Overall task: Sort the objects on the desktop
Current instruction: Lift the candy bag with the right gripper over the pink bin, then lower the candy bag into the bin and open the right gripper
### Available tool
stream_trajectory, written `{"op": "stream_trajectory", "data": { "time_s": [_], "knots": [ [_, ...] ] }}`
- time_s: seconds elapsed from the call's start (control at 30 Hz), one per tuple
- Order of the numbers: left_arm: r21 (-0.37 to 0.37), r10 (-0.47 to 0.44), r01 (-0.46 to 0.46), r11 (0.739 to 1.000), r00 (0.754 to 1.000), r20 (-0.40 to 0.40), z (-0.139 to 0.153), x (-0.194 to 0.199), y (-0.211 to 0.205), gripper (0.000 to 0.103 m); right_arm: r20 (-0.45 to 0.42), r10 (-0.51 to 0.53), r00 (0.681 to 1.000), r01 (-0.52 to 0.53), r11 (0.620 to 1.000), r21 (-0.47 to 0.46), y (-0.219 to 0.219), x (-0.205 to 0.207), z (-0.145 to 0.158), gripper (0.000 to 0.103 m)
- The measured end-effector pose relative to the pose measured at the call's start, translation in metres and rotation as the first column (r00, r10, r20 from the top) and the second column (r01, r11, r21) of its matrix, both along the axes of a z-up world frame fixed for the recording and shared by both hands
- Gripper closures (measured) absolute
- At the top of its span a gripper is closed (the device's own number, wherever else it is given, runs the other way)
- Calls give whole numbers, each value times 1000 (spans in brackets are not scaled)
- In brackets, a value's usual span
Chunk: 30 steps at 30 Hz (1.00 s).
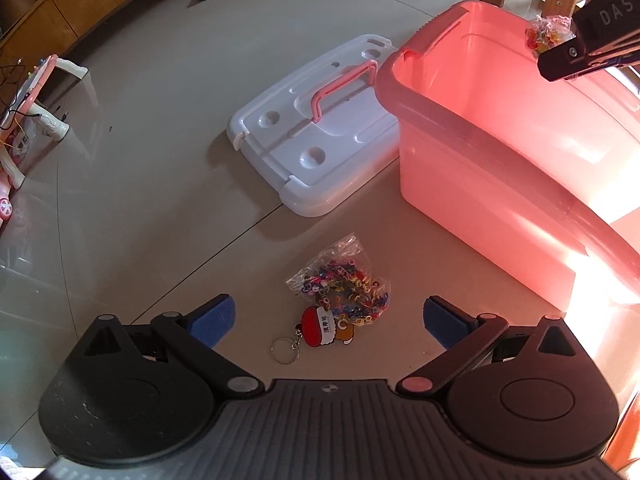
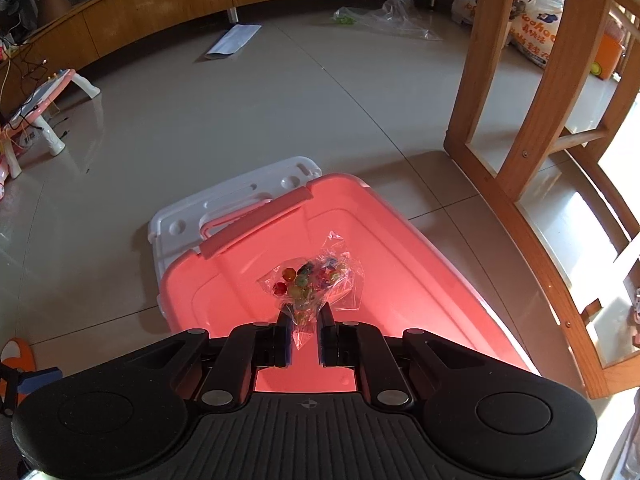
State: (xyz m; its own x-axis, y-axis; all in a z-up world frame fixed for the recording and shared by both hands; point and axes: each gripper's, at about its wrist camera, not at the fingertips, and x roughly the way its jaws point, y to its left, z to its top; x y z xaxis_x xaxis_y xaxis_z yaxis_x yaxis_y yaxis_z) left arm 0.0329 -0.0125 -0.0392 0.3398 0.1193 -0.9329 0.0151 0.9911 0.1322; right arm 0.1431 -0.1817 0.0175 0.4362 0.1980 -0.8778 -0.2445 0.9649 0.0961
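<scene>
Right gripper (image 2: 305, 334) clamped on crinkled clear bag of glossy marbles (image 2: 316, 280), above smooth pink plastic bin (image 2: 256, 236). Left gripper (image 1: 329, 322) apart; bead bag (image 1: 344, 284) and rubbery keychain (image 1: 320, 326) between its blue ribbed pads (image 1: 214, 320).

We see a glossy beige tiled floor (image 1: 152, 168) carrying everything. Our landmark is the pink storage bin (image 1: 500, 184), which stands directly on it. Just beside the bin's left side lies its white lid (image 1: 312, 132) with a pink handle, flat on the tiles. In front of the bin, near its lower corner, lies a clear bag of coloured beads (image 1: 344, 284), and a cartoon keychain (image 1: 320, 330) touches that bag.
</scene>
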Motion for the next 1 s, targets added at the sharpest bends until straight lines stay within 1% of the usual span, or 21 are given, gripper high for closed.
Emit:
{"op": "stream_trajectory", "data": {
  "time_s": [0.13,0.27,0.43,0.57,0.83,1.0],
  "knots": [
    [12,0,0,1000,1000,4,-4,6,-6,0,-26,4,1000,-4,1000,1,-2,16,-18,93],
    [7,2,-2,1000,1000,-1,-9,13,-11,0,-58,18,998,-18,1000,6,-3,29,-38,93],
    [46,-24,24,999,1000,0,-14,18,-16,0,-105,59,993,-60,998,0,3,43,-67,93],
    [25,-22,22,999,1000,-8,-16,22,-15,0,-134,61,989,-62,998,-4,5,52,-88,93],
    [-4,0,0,1000,1000,-21,-21,27,-11,0,-186,58,981,-59,998,1,5,64,-114,93],
    [18,18,-18,1000,1000,-9,-24,28,-7,0,-213,72,974,-72,997,7,9,67,-129,93]
  ]
}}
